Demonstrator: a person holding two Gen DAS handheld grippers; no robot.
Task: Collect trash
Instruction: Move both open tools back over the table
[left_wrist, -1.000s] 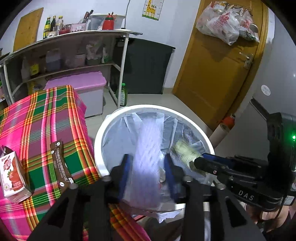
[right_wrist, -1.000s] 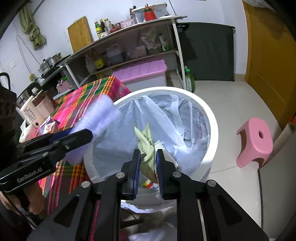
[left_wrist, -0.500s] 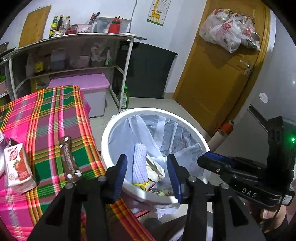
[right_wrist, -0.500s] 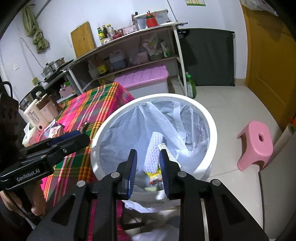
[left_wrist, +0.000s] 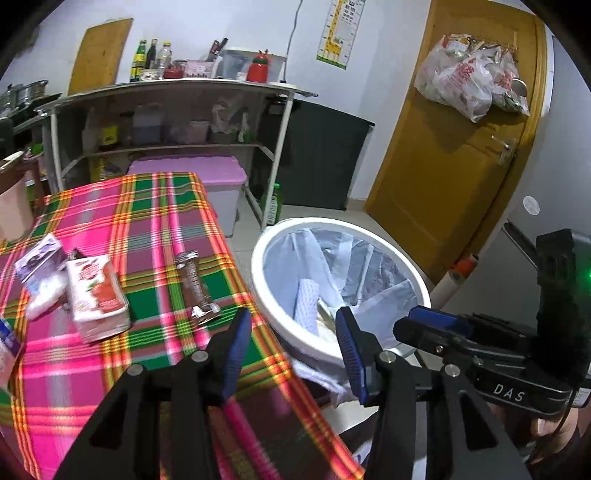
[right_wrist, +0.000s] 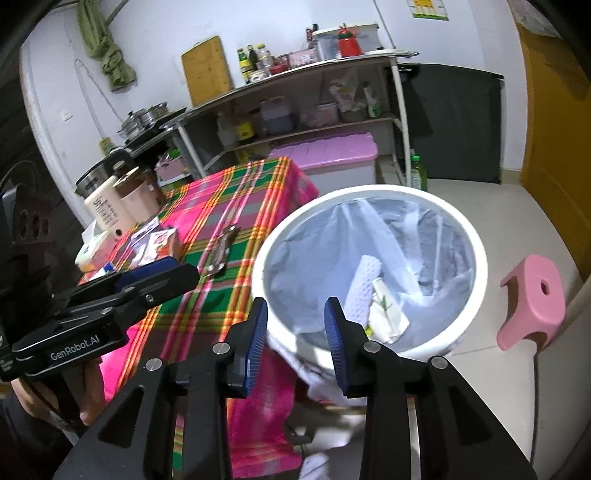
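A white bin (left_wrist: 369, 230) (right_wrist: 476, 236) lined with a pale bag stands beside the plaid-covered table (left_wrist: 147, 206) (right_wrist: 236, 199). Inside it lie a white foam net sleeve (left_wrist: 307, 302) (right_wrist: 364, 284) and a pale green wrapper (right_wrist: 386, 308). My left gripper (left_wrist: 293, 332) hangs over the table's corner and the bin's near rim, jaws opening with nothing between them. My right gripper (right_wrist: 295, 328) is over the bin's near rim, jaws also opening and empty. On the cloth lie a brown wrapper (left_wrist: 194, 284) (right_wrist: 221, 251), a red-and-white carton (left_wrist: 98, 295) and a purple packet (left_wrist: 38, 258).
A pink stool (right_wrist: 532, 306) stands on the floor right of the bin. A metal shelf rack (left_wrist: 177, 122) with bottles and a pink-lidded box (left_wrist: 192, 173) is behind the table. Bags hang on the orange door (left_wrist: 469, 77). Bottles and a pot (right_wrist: 110, 199) crowd the table's far end.
Both grippers let go of their trash, the foam sleeve and the green wrapper, which dropped into the bin. Both then drew back and shifted toward the table, jaws spreading wider.
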